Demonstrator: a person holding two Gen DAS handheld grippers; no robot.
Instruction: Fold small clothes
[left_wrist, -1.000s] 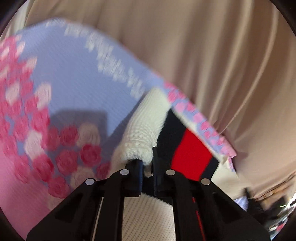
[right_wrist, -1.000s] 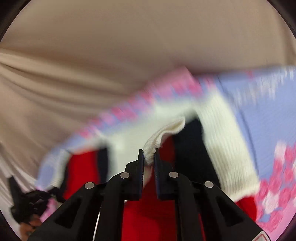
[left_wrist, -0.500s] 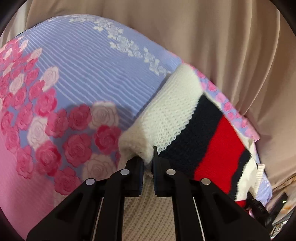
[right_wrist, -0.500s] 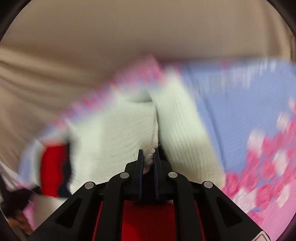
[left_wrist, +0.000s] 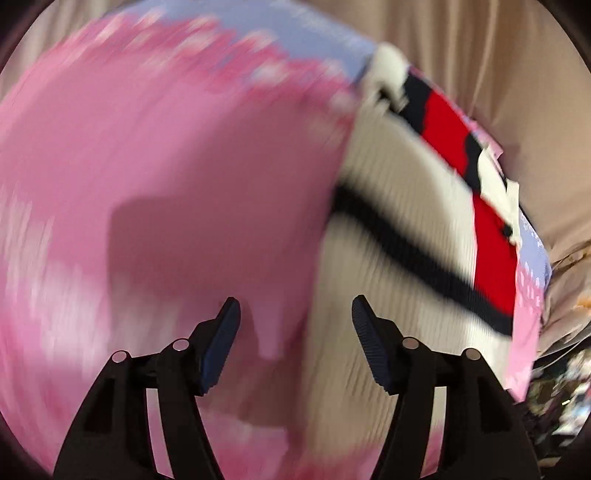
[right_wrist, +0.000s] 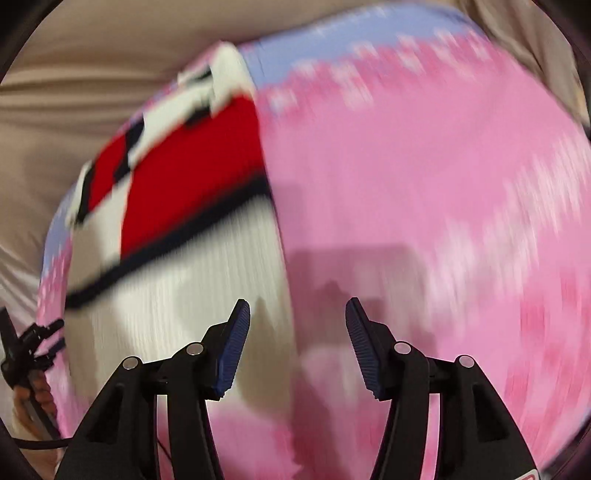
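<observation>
A: What is seen nearest the left gripper?

B: Its jaws are spread wide and nothing is held between them. Pink patterned bedding is seen straight ahead and to its left; the view is smeared by motion. The right gripper is likewise spread and empty.

A: And the sweater?

B: The sweater, white knit with a dark stripe and red blocks, is spread on the bedding just ahead and to the right of the left gripper, and ahead and to the left of the right gripper. Beyond it, beige curtain folds are seen.

A: Which step is judged to be in hand?

B: A fold appears to have been laid and let go. Next, a fresh edge would likely have to be pinched by each gripper and carried across.

A: Any containers?

B: None can be made out.
</observation>
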